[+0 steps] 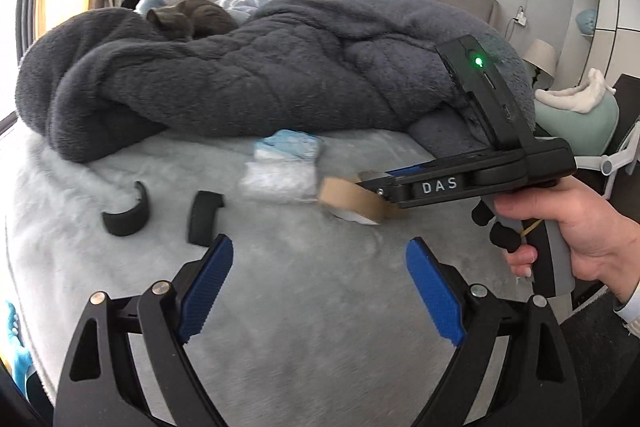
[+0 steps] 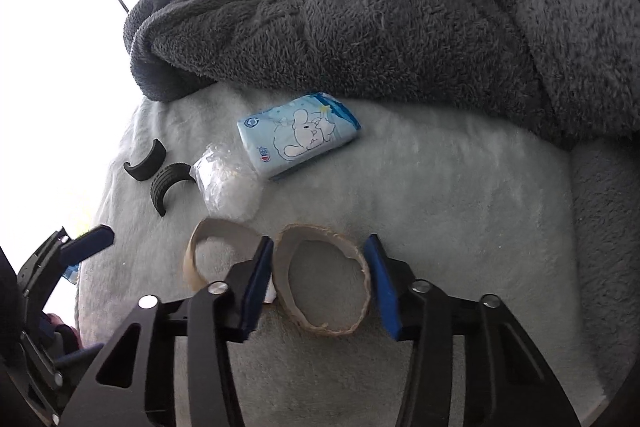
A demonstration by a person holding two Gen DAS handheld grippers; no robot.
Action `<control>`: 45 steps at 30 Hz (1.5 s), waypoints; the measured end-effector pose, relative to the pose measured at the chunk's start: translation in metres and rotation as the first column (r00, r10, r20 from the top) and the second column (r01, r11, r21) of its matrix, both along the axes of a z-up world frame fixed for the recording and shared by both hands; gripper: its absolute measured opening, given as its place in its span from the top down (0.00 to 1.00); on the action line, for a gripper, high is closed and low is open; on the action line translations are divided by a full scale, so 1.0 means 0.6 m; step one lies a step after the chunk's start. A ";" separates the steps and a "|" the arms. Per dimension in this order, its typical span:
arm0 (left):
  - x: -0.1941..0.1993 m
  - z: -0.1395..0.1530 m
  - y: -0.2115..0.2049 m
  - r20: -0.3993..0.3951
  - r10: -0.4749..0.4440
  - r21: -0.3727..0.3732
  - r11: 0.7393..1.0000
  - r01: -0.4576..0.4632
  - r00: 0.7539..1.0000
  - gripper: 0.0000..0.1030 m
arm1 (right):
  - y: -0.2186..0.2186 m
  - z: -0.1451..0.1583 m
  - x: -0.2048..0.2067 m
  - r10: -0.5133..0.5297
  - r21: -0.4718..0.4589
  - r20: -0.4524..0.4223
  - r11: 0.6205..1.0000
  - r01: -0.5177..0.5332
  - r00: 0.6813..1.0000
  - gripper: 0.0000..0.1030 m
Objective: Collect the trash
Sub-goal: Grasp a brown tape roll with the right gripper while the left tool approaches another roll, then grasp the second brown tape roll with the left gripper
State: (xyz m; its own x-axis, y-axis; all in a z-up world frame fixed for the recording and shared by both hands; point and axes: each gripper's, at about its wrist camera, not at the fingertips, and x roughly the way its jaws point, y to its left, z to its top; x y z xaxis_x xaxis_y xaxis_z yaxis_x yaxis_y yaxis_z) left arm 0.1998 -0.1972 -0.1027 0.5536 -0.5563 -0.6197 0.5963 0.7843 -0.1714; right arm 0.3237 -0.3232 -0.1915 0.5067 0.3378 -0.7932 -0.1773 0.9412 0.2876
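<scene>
Pale, fluffy bedding [image 2: 440, 195] covers the bed, and a thick dark-grey fleece blanket [image 2: 360, 19] is heaped across its far side, with a grey cat [image 1: 192, 17] curled on top toward the window edge. On the bare pale area lie several bits of litter. Nearest the right gripper [image 2: 320, 283] sits a torn cardboard ring [image 2: 324, 283], a squashed oval of brown paper core with frayed edges; the blue ribbed pads [image 2: 256, 287] press against its two outer sides, so the tool is pinching this ring. A second, similar cardboard ring [image 2: 200, 259] lies just beside it on the window side, touching the outside of one pad. Farther in, a crumpled clear plastic wrapper [image 2: 224, 187] lies between the rings and a soft blue-and-white tissue pack [image 2: 296, 139] printed with a cartoon animal, which rests near the blanket's edge. Toward the window edge are two curved black ridged rubber pieces [image 2: 160, 171], shaped like tyre segments, close to each other. From the left wrist view, the left gripper [image 1: 320, 287] hovers above the pale bedding with its blue pads spread wide and nothing between them, while a hand [image 1: 572, 227] grips the right tool's grey handle.
</scene>
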 end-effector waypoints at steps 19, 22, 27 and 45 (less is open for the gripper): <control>0.036 -0.028 -0.056 -0.060 0.041 0.014 0.999 -0.040 0.997 0.16 | -0.055 0.046 -0.035 -0.015 0.083 0.093 0.997 0.007 0.996 0.56; 0.046 -0.038 -0.064 -0.088 0.052 0.034 0.998 -0.049 0.995 0.22 | -0.058 0.049 -0.037 -0.018 0.081 0.101 0.997 0.010 0.995 0.56; 0.049 -0.047 -0.078 -0.099 0.030 0.056 0.998 -0.025 0.995 0.34 | -0.063 0.054 -0.038 -0.024 0.088 0.107 0.996 0.015 0.994 0.56; 0.056 -0.024 -0.024 -0.127 0.110 0.033 0.994 -0.106 0.986 0.46 | -0.007 0.072 -0.022 0.008 0.070 0.127 0.997 -0.017 0.992 0.56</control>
State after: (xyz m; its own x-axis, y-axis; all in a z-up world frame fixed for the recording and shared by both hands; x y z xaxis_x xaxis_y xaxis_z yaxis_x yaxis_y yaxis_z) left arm 0.2336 -0.2114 -0.1173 0.5242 -0.4807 -0.7030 0.4821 0.8480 -0.2204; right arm 0.3102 -0.3273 -0.1484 0.5972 0.3975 -0.6966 -0.2278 0.9168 0.3279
